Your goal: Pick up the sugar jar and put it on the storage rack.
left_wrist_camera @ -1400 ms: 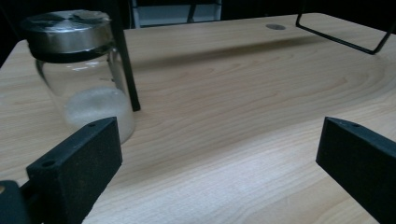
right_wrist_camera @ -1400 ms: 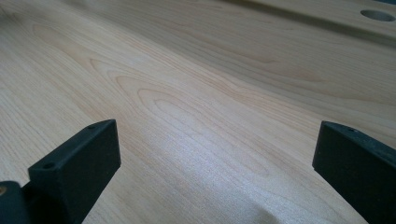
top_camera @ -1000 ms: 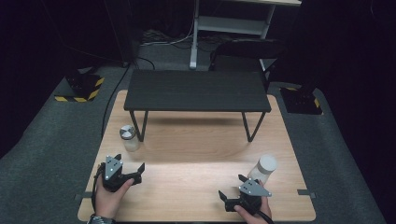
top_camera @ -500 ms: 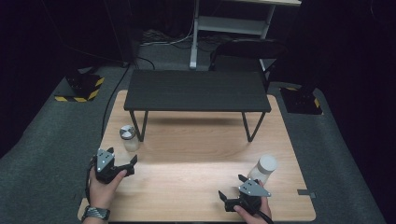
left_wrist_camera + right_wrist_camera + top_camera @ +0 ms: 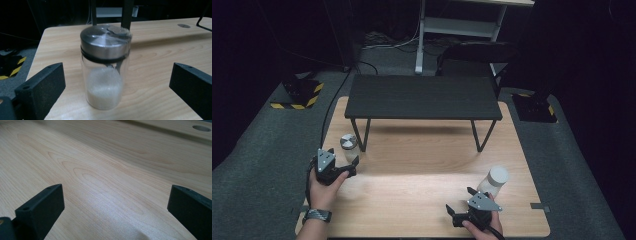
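The left tool (image 5: 343, 159) is brought up to the glass jar (image 5: 348, 146) near the left edge of the surface (image 5: 422, 170), close to the front left leg of the black shelf (image 5: 422, 97). In the left gripper view the jar (image 5: 105, 72) is framed squarely between the jaws, which are spread wide and touch nothing; the line-up reads as a setup for a side grasp around the glass body, below the metal lid (image 5: 105, 43). The jar stands upright and is partly filled with a pale, grainy content, so a level grip would be judged wise.

The right tool (image 5: 459, 200) is kept low at the near right of the surface, its jaws also wide apart and empty, with bare wood seen between them in the right gripper view. Just beyond it stands a second jar with a white lid (image 5: 495, 181), near the tool but apart from it; the right hand appears to be parked while the left does the work.

The jar's outline is smeared in the left gripper view, so the detail on its lid cannot be read. Whether the lid is screwed tight cannot be told. The contents of the white-lidded jar are too small to make out, and the shelf legs are cut off at the top of the left gripper view.
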{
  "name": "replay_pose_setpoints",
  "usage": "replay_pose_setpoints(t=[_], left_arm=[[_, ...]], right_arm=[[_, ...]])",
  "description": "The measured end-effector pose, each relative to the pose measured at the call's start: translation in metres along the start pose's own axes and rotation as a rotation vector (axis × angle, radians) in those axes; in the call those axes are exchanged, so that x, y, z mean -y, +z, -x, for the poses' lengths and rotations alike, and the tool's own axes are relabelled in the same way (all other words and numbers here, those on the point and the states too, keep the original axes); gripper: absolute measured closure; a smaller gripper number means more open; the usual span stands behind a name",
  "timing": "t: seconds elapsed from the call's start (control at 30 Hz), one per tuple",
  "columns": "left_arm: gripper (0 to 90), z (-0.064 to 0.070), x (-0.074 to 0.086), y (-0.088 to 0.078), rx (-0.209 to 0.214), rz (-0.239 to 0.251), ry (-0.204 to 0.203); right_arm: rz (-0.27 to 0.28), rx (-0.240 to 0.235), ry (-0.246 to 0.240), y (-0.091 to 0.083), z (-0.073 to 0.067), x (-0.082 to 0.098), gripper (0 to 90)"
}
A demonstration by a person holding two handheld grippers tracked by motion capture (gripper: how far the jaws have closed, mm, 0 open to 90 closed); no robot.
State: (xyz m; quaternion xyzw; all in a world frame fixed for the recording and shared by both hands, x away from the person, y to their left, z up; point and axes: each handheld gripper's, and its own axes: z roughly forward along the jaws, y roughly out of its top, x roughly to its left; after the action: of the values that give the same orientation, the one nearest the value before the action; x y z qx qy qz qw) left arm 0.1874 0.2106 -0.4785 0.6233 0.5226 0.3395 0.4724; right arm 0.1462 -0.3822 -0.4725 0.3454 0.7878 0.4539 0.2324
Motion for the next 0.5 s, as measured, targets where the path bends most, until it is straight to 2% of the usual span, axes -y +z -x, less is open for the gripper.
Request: replay_pose_setpoints(t=[0.3,0.5], left_arm=[[5.5,-0.001,-0.002,0.018,-0.004,0.035,-0.013],[10.6,-0.002,-0.003,0.023,-0.009,0.043,-0.017]], right_arm=[[-0.002,0.001,-0.003,-0.001,0.0,0.0,0.6],[-0.001,-0.003,0.001,-0.001,0.0,0.0,0.6]])
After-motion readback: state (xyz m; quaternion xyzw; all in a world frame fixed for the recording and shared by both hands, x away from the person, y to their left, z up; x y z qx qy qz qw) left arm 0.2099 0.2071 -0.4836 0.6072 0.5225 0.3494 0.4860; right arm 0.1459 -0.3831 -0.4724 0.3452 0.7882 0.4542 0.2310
